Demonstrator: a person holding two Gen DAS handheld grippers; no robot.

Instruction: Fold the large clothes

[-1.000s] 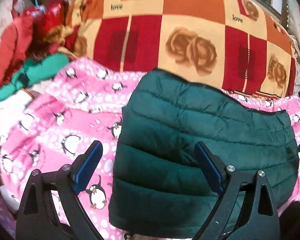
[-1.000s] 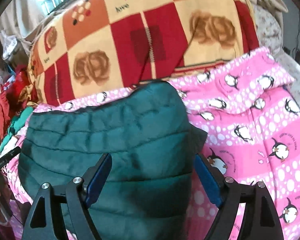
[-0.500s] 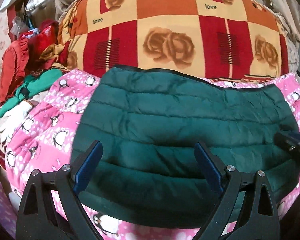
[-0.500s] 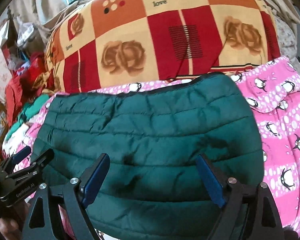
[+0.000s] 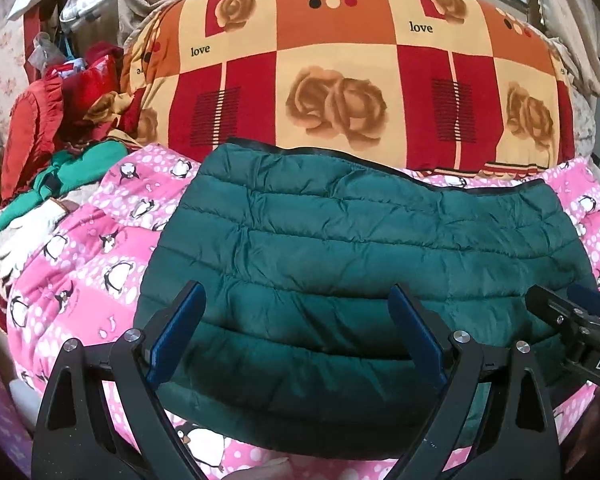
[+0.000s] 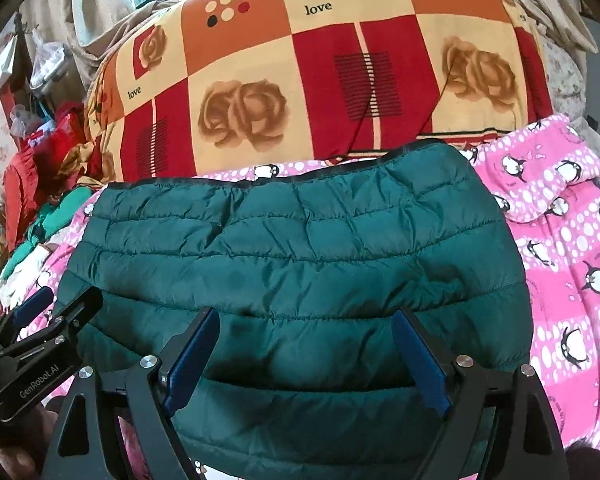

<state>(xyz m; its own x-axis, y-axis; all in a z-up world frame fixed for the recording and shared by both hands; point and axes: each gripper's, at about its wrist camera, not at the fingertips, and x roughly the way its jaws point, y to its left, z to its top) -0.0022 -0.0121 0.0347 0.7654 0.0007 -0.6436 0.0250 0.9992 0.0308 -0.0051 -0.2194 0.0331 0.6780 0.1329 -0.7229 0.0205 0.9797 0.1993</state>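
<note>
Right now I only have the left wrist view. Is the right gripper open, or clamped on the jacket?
Observer: Open. The right gripper has its jaws spread above the green jacket, and the pads are not pressing on it.
Operator: What's past the jacket's right edge? It's cut off for me.
Observer: Pink penguin blanket, with a flap folded over beside the jacket's far right corner.
Operator: Where does my left gripper sit from that side?
Observer: The left gripper is at the jacket's near left edge. I cannot tell whether it touches.

one green jacket (image 5: 340, 248), two blankets, two grippers
</note>
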